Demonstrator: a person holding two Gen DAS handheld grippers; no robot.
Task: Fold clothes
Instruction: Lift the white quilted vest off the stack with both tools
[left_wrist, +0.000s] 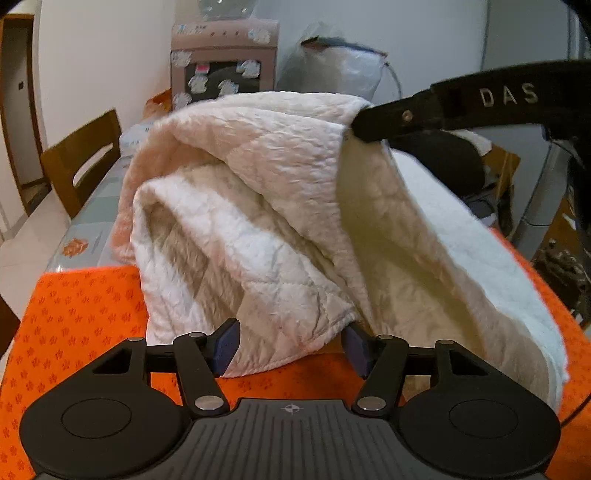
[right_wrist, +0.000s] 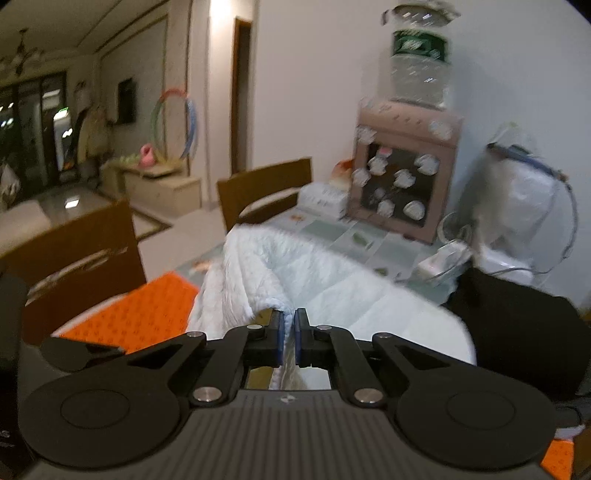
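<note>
A cream quilted garment (left_wrist: 266, 206) with a fleecy white lining hangs lifted over the orange patterned mat (left_wrist: 81, 302). My right gripper (left_wrist: 360, 127) is shut on its upper edge and holds it up; in the right wrist view the gripper (right_wrist: 289, 332) pinches the white fabric (right_wrist: 314, 273) between nearly closed blue pads. My left gripper (left_wrist: 291, 343) is open, low at the garment's bottom hem, with the hem's edge lying between its blue pads (left_wrist: 227, 345); the jaws do not press on it.
The table (left_wrist: 92, 206) carries a pink patterned box (left_wrist: 223, 62), a plastic-wrapped bundle (left_wrist: 332, 66) and a dark cloth (right_wrist: 517, 332) at the right. Wooden chairs (right_wrist: 264, 192) stand along the left side. A water bottle (right_wrist: 421, 55) sits on the box.
</note>
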